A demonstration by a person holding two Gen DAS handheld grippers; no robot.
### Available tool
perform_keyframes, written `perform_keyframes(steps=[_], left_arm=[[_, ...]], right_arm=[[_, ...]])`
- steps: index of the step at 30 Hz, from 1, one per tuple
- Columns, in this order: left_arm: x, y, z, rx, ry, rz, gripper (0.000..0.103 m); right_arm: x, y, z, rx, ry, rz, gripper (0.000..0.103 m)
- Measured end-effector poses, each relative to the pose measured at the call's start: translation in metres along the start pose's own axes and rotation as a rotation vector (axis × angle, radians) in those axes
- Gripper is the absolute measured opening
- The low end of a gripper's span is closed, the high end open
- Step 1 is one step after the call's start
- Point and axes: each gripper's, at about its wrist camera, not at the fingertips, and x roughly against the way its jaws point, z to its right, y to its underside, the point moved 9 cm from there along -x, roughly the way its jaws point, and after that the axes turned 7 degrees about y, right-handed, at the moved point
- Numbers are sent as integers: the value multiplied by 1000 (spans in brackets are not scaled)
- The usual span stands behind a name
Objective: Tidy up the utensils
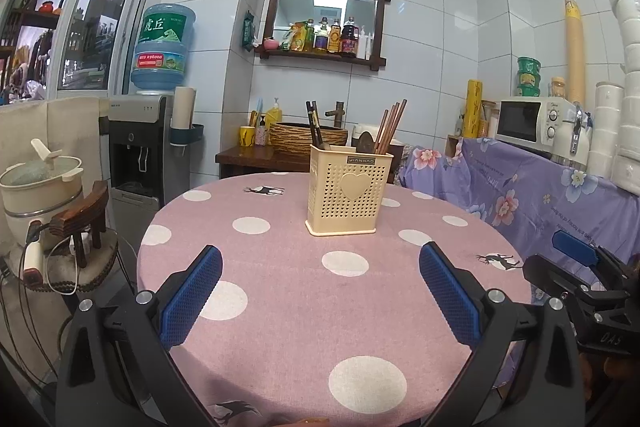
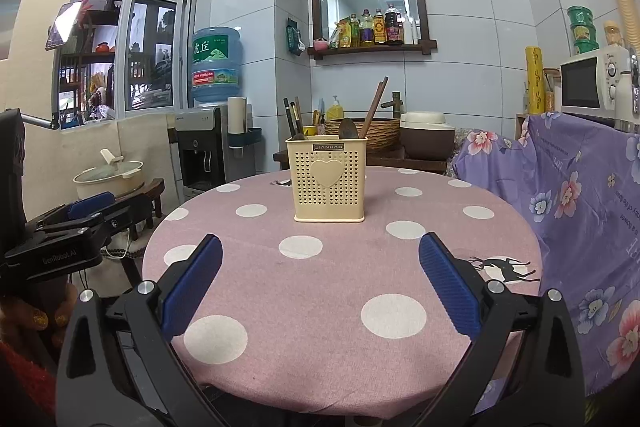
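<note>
Utensil caddy [image 1: 349,190]: cream plastic, rectangular, perforated walls, raised heart on front face, upright near far middle of round bench [image 1: 280,307]; nothing else lying on bench in either view

Contents, seen over rim: bundle of reddish-brown wooden chopsticks [image 1: 391,126] leaning right in right-hand part; dark chopsticks [image 1: 314,123] upright in left-hand part; dark rounded spoon bowl [image 1: 365,143] between them; a second rounded head low at left, kind not clear; inner dividers not visible, exact compartments not told

Progress, judged: sorting apparently finished or close to it, all visible utensils standing in caddy, none loose on cloth; remaining work, if any, not evident from these views

Bench covering: pink woven tablecloth, matte, white polka dots, small black deer prints, draped over round edge

Left tool [image 1: 320,291]: fingers spread wide, empty, blue dimpled rubber pads [image 1: 192,297] on black frame, held low over near bench edge, well apart from caddy

Right tool [image 2: 320,287]: likewise spread wide, empty, blue ribbed pads [image 2: 450,285], aimed at caddy from near edge, not touching anything

Surroundings: glossy white wall tiles; dark wooden shelf with bottles [image 1: 326,37]; water dispenser [image 1: 138,147] with blue bottle; white microwave [image 1: 532,121] above purple floral cloth; woven basin behind caddy
</note>
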Motion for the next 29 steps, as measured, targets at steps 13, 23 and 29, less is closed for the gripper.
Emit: perform_keyframes(steps=[13,23,29], left_arm=[[-2,5,3,1,-8,-15,98],[-3,6,3,-23,-36,-27,98],[-4,7,1,-9,-39,-41,98]], right_arm=[[-3,3,-1,1,1,-10,97],[-5,4,-1,-1,0,-15,97],[-7,6,-2,-2,3,-18,97]])
